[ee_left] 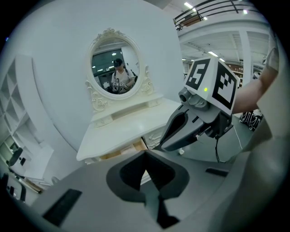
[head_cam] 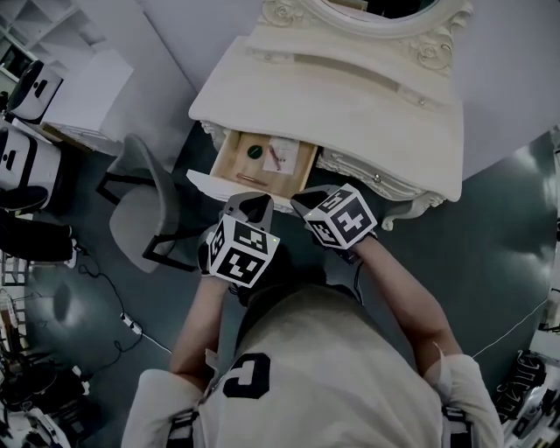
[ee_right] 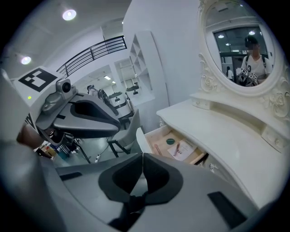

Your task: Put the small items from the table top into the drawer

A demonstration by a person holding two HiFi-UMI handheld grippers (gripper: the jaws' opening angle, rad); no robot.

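Observation:
The white dressing table (head_cam: 350, 105) has a bare top. Its wooden drawer (head_cam: 229, 150) stands pulled out. Inside lie a green round disc (head_cam: 255, 151), a white card (head_cam: 284, 157) with a red pen on it, and a thin brown stick (head_cam: 252, 179). The right gripper view shows the same disc (ee_right: 170, 141) and card (ee_right: 183, 150). Both grippers hover side by side just in front of the drawer. My left gripper (head_cam: 248, 206) is shut and holds nothing, with its tips (ee_left: 145, 153) together. My right gripper (head_cam: 308, 199) is also shut and holds nothing.
A grey chair (head_cam: 144, 206) stands left of the table. An oval mirror (head_cam: 376, 13) rises at the table's back. Cables lie on the dark floor (head_cam: 114, 297), and equipment stands along the left edge.

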